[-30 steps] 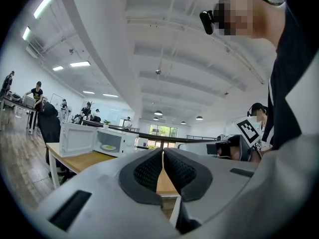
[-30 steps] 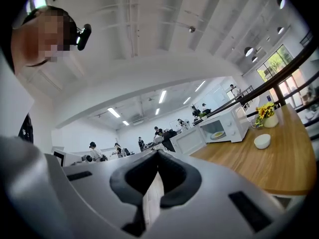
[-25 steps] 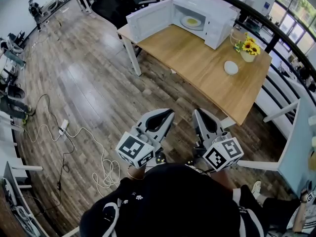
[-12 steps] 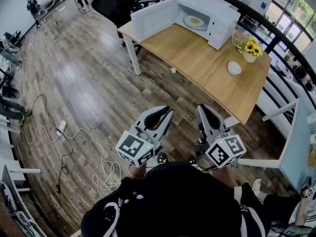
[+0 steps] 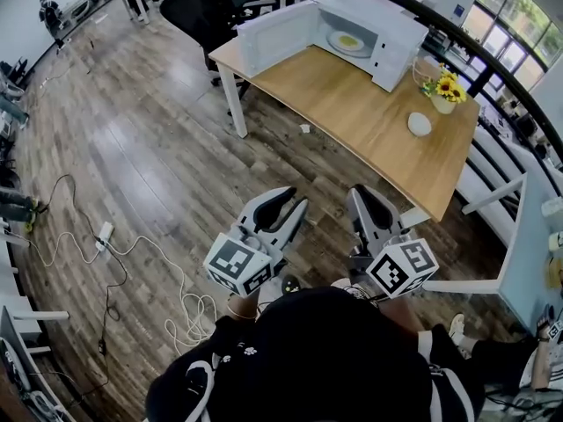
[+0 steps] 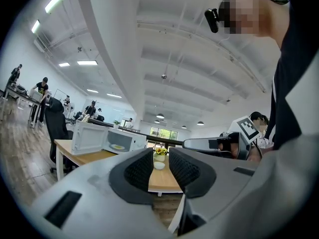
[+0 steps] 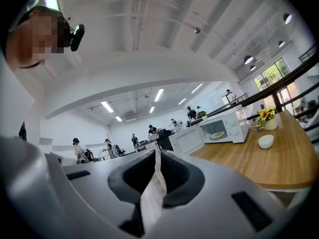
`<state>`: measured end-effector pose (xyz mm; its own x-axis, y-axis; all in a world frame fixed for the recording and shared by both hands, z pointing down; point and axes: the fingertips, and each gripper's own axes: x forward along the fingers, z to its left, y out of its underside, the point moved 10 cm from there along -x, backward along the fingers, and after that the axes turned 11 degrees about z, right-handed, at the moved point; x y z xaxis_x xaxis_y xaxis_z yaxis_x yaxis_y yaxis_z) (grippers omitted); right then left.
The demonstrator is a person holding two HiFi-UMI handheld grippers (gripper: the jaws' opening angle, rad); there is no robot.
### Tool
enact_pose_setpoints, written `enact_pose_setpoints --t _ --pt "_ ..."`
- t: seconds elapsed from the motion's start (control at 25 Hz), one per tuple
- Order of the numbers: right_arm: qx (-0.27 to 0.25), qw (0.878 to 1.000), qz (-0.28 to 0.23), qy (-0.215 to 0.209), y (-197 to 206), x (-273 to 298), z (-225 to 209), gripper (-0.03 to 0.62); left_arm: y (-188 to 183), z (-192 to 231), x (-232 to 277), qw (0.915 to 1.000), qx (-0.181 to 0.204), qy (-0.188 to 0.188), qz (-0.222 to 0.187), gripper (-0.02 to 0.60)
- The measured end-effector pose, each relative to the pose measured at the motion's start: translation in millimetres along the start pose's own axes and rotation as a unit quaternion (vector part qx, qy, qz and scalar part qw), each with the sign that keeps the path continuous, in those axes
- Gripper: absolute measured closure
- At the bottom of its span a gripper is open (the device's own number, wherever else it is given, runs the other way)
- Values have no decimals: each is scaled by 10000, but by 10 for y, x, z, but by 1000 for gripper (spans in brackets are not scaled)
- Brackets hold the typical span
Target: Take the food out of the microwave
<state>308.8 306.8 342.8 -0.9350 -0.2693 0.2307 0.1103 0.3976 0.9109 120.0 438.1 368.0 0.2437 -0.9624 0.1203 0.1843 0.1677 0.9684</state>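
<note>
Both tongs hover empty, well away from the open microwave (image 5: pixel 391 25) on the table (image 5: pixel 369 126), left tongs (image 5: pixel 295 203) narrowly apart, right tongs (image 5: pixel 361 197) almost closed; the plate of yellow food (image 5: pixel 344 40) sits inside that microwave.

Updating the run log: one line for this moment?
left gripper open, empty | right gripper shut, empty | microwave door open | plate of food inside

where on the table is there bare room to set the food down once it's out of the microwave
Widest bare patch: the wooden table top in front of the microwave, between its open door and the white bowl. The near corner past the bowl is bare too. Crowded by the sunflower vase beside the microwave.
</note>
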Motion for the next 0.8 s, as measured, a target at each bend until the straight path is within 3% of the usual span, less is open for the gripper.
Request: enact_pose_setpoints --t 0.28,0.8 --pt "-58 9999 11 123 -98 122 34 536 -33 151 -43 9998 -92 20 -166 503" --pt "209 9994 161 -230 -196 801 -396 511 -31 635 153 9981 -217 -577 83 503"
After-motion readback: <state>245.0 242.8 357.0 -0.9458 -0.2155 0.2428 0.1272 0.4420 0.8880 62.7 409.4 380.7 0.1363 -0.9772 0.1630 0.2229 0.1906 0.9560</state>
